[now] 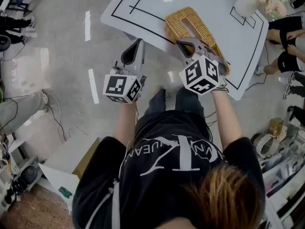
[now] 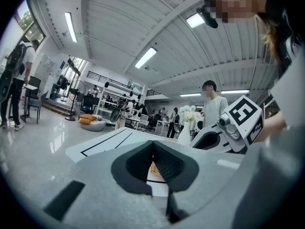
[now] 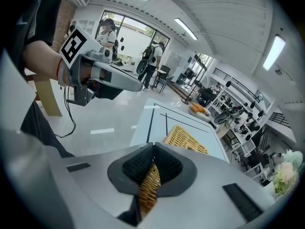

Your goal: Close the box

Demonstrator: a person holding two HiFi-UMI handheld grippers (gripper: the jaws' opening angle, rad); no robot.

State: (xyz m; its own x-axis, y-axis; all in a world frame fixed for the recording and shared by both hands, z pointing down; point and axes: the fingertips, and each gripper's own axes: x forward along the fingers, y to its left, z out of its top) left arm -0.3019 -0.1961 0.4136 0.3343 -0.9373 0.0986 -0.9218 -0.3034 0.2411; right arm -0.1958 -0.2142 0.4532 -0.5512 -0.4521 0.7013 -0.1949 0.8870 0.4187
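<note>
A wicker box [image 1: 193,25] is seen on the white, black-lined surface [image 1: 143,4], its near woven edge clamped between the jaws of the right gripper [image 1: 187,44]. The left gripper [image 1: 138,42] is held clenched and empty at the surface's near edge.

The only lettering is on the person's black shirt [image 1: 177,157]. White capitals run across it, broken by a large white emblem and by folds. To the left of the emblem they look like "JEAN"; the few letters to its right are too creased to read. The left cube [image 1: 121,87] and right cube [image 1: 202,74] bear black-and-white square code patterns, without letters or numbers. Nothing else is legible.
</note>
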